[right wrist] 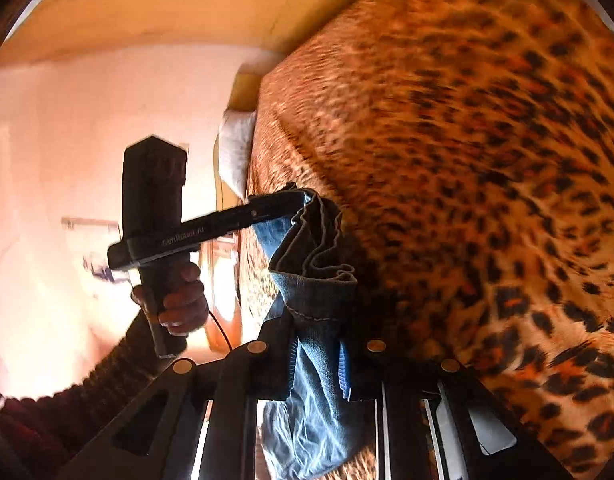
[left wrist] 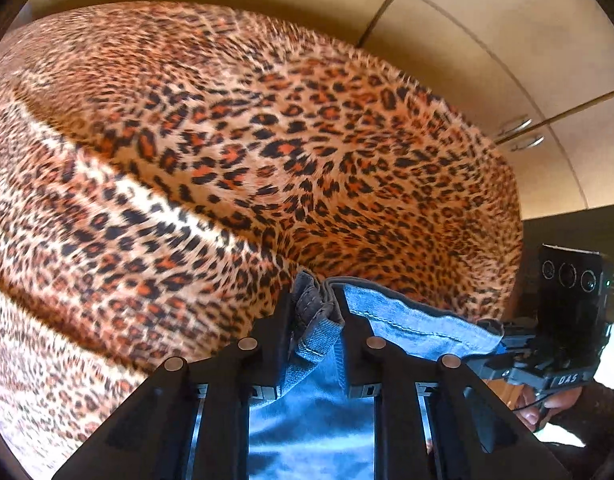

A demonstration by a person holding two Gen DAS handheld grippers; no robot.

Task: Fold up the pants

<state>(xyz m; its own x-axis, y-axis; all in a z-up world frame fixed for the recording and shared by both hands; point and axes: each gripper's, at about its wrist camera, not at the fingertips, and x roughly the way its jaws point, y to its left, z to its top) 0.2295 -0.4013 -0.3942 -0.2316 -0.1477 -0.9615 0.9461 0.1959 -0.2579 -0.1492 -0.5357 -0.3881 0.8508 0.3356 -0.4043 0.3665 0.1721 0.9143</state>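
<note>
— Since both tongs bite the jeans (left wrist: 419, 328), why lift them?
— My left gripper (left wrist: 313, 320) and right gripper (right wrist: 319, 344), clamped tight, hold denim above the leopard bedspread (left wrist: 227, 152) so it hangs straight.

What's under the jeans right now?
The jeans hang pinched between the left gripper and the right gripper. The leopard-print blanket lies beneath and beyond them. What the hanging denim covers directly below cannot be seen.
</note>
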